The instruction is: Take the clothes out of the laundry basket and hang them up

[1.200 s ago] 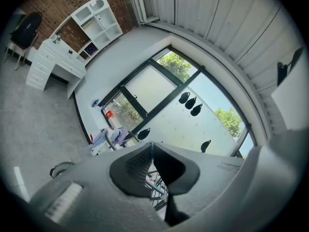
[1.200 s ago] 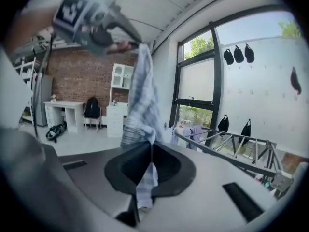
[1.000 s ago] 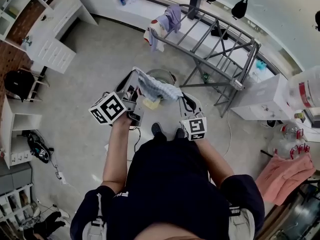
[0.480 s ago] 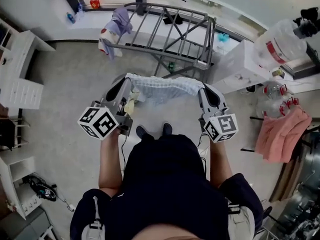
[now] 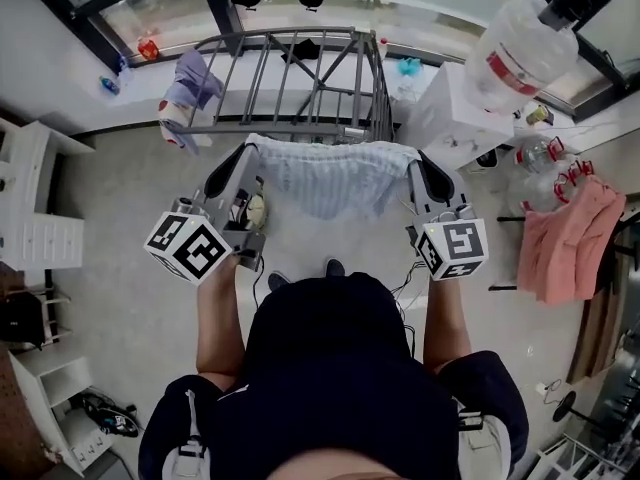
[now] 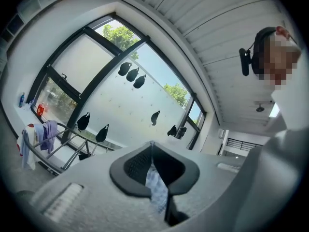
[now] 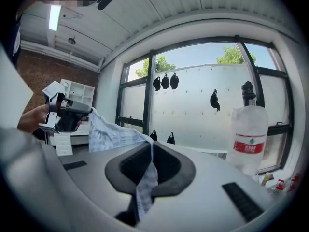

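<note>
Cloth (image 5: 322, 176) taut between level grippers (image 5: 249, 148) (image 5: 412, 164)

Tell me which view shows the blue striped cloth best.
The head view: the cloth spreads full-width between the left gripper and right gripper, before the drying rack. The left gripper view shows only a strip pinched in its jaws; the right gripper view shows its pinched edge and part of the span.
</note>
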The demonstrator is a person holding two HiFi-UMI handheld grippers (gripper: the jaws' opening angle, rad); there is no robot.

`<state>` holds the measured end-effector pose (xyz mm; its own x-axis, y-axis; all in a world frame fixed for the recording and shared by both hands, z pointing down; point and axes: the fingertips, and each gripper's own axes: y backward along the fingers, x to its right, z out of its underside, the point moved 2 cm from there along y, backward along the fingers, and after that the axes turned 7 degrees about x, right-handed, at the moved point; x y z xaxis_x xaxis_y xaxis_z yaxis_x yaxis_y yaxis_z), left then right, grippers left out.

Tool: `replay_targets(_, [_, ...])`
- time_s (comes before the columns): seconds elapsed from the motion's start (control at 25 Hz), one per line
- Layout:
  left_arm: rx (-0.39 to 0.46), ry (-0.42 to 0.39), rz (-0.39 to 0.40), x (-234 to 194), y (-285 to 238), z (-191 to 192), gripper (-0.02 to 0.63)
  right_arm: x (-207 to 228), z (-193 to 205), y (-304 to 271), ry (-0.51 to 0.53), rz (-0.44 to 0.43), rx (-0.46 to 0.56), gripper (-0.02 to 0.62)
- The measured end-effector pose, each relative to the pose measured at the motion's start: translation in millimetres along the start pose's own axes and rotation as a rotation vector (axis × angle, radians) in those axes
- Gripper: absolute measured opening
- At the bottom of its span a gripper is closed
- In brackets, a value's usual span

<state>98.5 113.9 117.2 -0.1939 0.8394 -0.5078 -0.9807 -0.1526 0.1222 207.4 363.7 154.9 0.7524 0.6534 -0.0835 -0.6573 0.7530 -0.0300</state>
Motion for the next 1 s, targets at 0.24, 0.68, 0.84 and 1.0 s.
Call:
replay_targets(0.24, [-0.006, 0.005, -0.064, 4.8, -33.8, 21.1, 0.029, 42.8, 4.1, -16.0, -0.004, -0.055, -0.001, 0.015])
replay_targets(0.68, [0.046, -0.099, -0.108, -16.7, -102.8, -27.0, 0.029, 75.9, -22.7, -86.2, 0.095, -0.108, -0.02, 0.015])
replay_targets(0.84, [0.068, -0.101, -0.072, -43.7, -150.1, -50.8, 0.029, 93.3, -30.7, -128.9, 0.072, -0.096, -0.01, 0.015])
replay_targets(1.0, [0.057, -0.09, -0.03, -76.8, -201.9, -65.4, 0.029, 115.8, -34.4, -178.4, 0.039, -0.07, -0.02, 0.015])
